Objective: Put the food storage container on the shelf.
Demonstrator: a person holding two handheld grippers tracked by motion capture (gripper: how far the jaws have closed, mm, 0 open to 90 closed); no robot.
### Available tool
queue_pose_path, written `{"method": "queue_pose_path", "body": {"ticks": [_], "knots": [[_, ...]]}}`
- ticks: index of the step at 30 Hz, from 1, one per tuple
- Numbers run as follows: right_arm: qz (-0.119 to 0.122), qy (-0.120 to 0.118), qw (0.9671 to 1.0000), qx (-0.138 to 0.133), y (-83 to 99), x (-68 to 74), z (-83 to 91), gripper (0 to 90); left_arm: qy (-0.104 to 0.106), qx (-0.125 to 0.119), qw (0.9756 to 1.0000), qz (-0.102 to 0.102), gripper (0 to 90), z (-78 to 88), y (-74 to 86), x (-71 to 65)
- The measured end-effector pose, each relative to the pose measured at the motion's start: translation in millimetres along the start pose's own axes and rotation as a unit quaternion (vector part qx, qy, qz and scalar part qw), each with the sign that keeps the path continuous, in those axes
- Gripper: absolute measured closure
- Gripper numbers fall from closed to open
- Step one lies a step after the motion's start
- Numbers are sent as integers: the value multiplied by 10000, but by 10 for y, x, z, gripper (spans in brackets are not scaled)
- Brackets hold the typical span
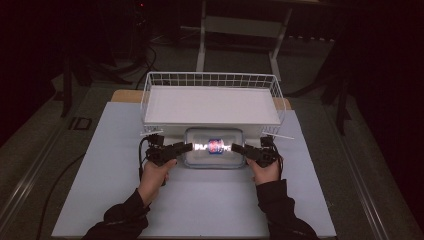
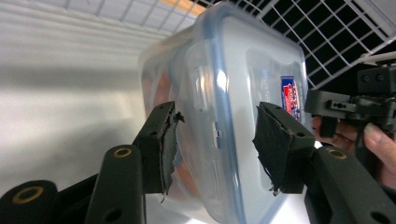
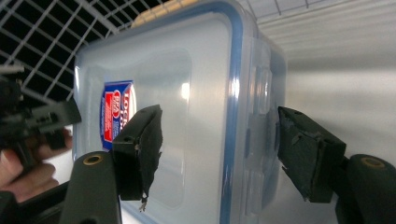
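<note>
A clear lidded container [image 1: 214,147] with a blue seal is seen on the white worktop [image 1: 115,165], just in front of the white wire basket [image 1: 210,100], and is flanked at its 2 short ends by the left tool [image 1: 187,146] and the right tool [image 1: 235,147]. In both gripper views the jaws are set astride an end of the container, 1 pad over the lid and 1 on the base side; whether the pads of either tool press on the plastic or stand just clear cannot be told. The step in hand is judged to be the setting-down or release of the container. Next, the jaws would need to be spread enough to clear the lid rim before each tool is drawn back outward, without the container being dragged.
</note>
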State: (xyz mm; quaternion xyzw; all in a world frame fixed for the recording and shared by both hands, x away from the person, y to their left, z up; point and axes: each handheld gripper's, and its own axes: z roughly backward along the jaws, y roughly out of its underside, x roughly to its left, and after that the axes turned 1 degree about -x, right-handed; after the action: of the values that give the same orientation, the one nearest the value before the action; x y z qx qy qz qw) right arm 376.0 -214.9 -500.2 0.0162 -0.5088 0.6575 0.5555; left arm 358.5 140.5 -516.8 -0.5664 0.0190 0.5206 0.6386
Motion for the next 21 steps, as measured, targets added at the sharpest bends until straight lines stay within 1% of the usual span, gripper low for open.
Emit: {"method": "queue_pose_path", "body": {"ticks": [1,3,4,5,6,7,9,10,12,14,17,18,19,21], "knots": [[87,-1,9999,-125,-1,-26,-20,330,-16,0,10000,12,475,-3,0,-3],[78,5,9998,-193,7,-31,-26,327,-14,33,10000,14,472,-1,-3,-2],[88,4,9998,-195,8,-31,-26,326,-17,48,10000,18,471,0,-2,-4],[4,6,9999,-149,11,-14,-18,325,-27,51,10000,8,470,0,-1,-8],[0,37,9999,-158,15,-1,-15,323,-41,61,10000,19,468,-1,-3,-9],[83,77,9997,-197,17,7,-18,321,-105,49,9999,44,450,-2,1,-26],[98,124,9997,-172,15,17,-36,299,-151,15,9999,75,438,-11,4,-39],[110,144,9997,-188,17,15,-44,293,-215,5,9998,31,437,-13,1,-49],[144,167,9994,-255,17,-2,-57,290,-400,-59,9990,-194,429,-18,-7,-85],[180,205,9993,-269,14,1,-64,278,-494,-86,9984,-267,428,-28,-20,-85],[247,275,9988,-312,14,20,-71,272,-586,-143,9979,-238,405,-44,-24,-101],[254,321,9987,-317,12,32,-73,271,-669,-156,9970,-369,399,-43,-29,-91],[253,354,9986,-310,9,39,-73,270,-708,-175,9965,-407,389,-46,-29,-98],[288,422,9982,-312,7,58,-71,267,-785,-207,9959,-390,381,-56,-30,-102]]}}
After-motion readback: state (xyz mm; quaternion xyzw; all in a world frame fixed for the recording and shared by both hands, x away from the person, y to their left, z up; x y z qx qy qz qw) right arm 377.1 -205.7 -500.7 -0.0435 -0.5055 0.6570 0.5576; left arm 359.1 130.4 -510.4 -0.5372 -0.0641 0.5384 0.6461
